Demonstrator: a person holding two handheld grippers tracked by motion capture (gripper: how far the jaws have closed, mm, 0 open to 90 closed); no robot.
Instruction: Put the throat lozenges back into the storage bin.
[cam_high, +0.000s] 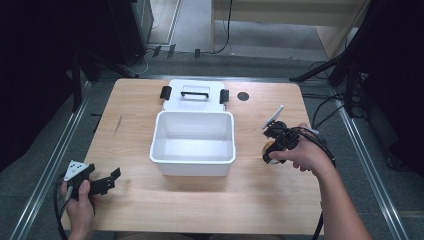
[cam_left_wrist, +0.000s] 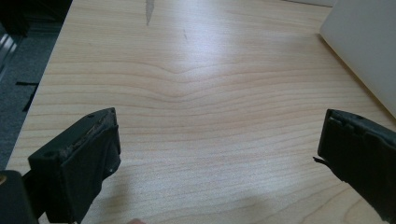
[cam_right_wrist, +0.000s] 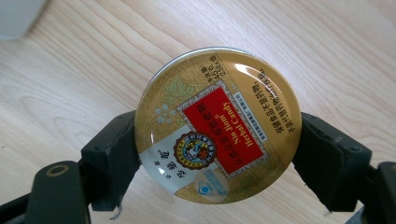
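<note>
Left claw (cam_high: 111, 179) held low at near-left corner, jaws spread wide, nothing between. Right claw (cam_high: 270, 150) at right side, jaws clamped on something, forearm angled in.

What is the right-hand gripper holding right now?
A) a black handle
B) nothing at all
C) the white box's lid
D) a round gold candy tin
D: in the right gripper view, the two black jaws of the right gripper press against opposite sides of the round gold candy tin above the wooden table.

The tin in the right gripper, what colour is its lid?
Gold with a red label panel, clearest in the right gripper view: the tin.
</note>
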